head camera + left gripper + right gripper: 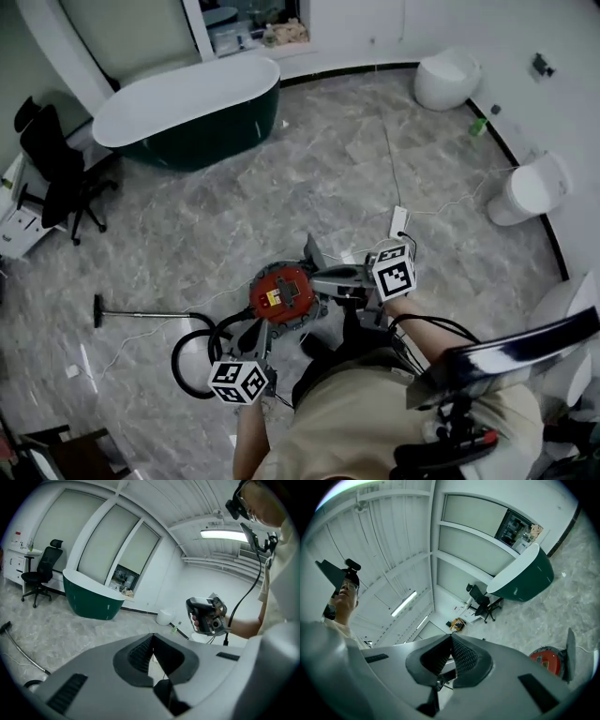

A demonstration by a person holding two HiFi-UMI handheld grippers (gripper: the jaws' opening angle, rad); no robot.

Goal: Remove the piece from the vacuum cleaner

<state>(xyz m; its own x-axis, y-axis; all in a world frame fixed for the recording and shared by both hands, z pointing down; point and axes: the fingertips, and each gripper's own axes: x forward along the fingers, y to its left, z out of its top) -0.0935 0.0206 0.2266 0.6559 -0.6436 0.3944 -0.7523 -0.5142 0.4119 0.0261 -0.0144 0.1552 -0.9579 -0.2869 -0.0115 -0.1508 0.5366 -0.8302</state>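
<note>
The red round vacuum cleaner stands on the marble floor below me, with its black hose looped to the left and the wand lying flat. A grey part stands upright at its far right side. My left gripper hovers over the hose, jaws shut on nothing. My right gripper is held high over the vacuum's right edge, also shut and empty. In the right gripper view the vacuum cleaner shows low at the right. The left gripper view shows the right gripper in a hand.
A dark green bathtub stands at the back, an office chair at the left. Two white toilets line the right wall. A power strip with a cable lies just beyond the vacuum.
</note>
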